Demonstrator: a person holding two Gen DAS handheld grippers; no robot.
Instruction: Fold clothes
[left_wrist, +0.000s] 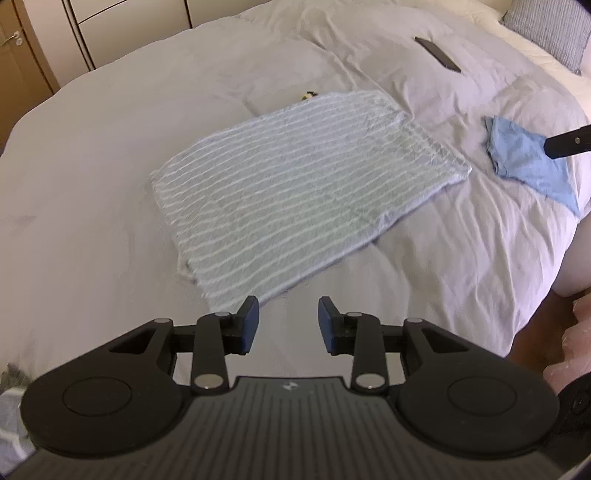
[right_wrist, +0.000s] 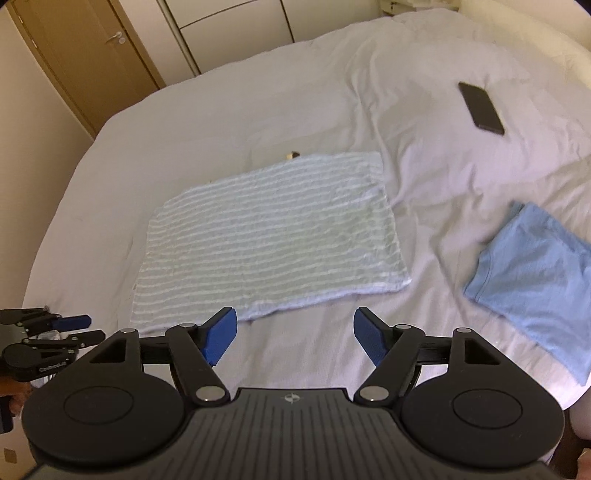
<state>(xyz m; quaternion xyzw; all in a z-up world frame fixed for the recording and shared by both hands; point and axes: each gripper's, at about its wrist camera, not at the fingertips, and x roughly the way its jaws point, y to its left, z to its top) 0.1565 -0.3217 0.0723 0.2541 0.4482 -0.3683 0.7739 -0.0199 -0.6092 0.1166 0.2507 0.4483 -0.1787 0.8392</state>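
A pale striped cloth (left_wrist: 295, 188) lies folded flat in a rectangle on the white bed; it also shows in the right wrist view (right_wrist: 269, 236). A light blue garment (left_wrist: 532, 162) lies folded to its right, also in the right wrist view (right_wrist: 532, 273). My left gripper (left_wrist: 289, 325) is open and empty, just short of the striped cloth's near edge. My right gripper (right_wrist: 294, 338) is open and empty, near the cloth's front edge. The left gripper (right_wrist: 79, 328) shows at the left of the right wrist view.
A black phone (right_wrist: 481, 108) lies on the duvet (right_wrist: 424, 177) at the back right, also in the left wrist view (left_wrist: 437, 54). A small dark object (right_wrist: 291, 155) peeks from behind the striped cloth. A grey pillow (left_wrist: 550, 29) is at far right. Wardrobe doors (right_wrist: 92, 55) stand beyond the bed.
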